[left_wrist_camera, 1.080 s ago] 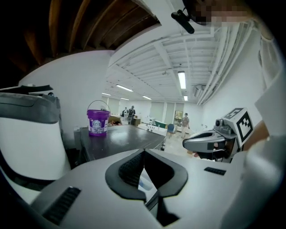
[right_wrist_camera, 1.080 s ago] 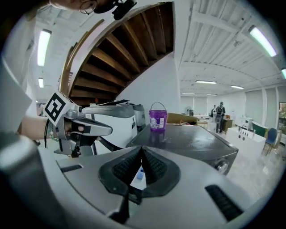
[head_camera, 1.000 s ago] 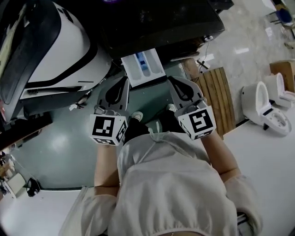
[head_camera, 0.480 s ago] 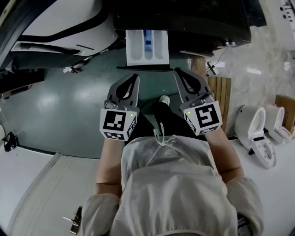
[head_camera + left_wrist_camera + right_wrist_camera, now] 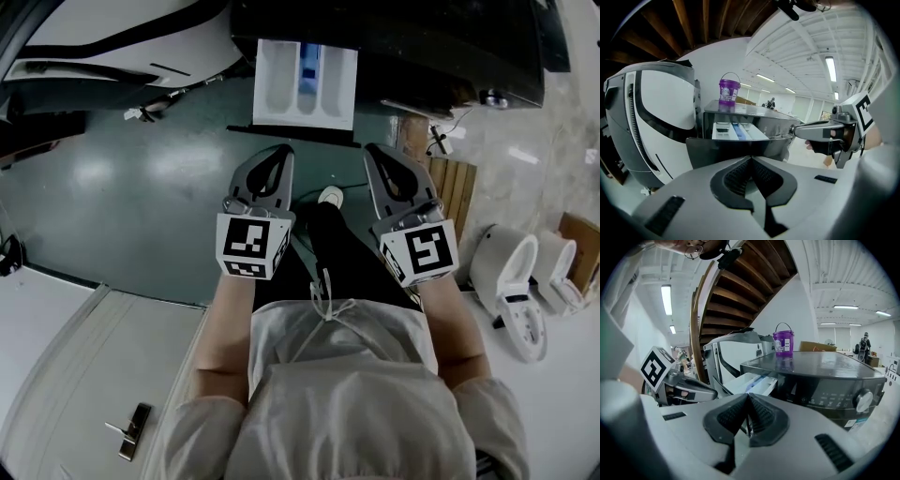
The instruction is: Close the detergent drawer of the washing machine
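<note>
bright ceiling strip lights (image 5: 830, 68), dim stair underside, heavy fisheye warping with dark corners.

That washing machine (image 5: 825, 366) top is glossy dark, super reflective, and the detergent drawer (image 5: 305, 82) looks like smooth white plastic. Shiny floor (image 5: 122, 178) too, glossy plastic purple bucket (image 5: 727, 92).

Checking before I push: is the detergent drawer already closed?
No, the detergent drawer stands pulled out from the front of the washing machine, its white inside open to the head view.

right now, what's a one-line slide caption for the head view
Left hand-held gripper and right hand-held gripper, both shut and empty, held short of the open detergent drawer on the washing machine.
</note>
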Available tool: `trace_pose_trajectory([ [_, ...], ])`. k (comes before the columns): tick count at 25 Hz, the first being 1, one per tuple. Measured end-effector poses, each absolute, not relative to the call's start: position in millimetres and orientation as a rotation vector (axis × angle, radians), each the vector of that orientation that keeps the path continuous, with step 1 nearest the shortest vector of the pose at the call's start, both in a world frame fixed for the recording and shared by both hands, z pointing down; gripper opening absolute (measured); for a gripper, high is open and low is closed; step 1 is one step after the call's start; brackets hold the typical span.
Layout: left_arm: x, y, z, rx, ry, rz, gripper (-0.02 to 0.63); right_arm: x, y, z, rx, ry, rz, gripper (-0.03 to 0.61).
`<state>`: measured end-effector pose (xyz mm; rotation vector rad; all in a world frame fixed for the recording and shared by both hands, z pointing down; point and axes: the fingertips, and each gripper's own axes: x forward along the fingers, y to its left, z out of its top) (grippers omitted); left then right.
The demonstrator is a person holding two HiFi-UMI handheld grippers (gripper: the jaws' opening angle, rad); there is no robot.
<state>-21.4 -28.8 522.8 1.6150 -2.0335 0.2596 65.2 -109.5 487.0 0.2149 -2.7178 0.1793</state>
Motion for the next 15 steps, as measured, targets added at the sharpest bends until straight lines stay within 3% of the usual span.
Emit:
trace_pose_trajectory([
  [15,-30.0,-42.7,539.5,1.566,-2.106,0.250,0.018,66.7,-119.2,498.7,0.206,-2.749,0.198,0.005],
])
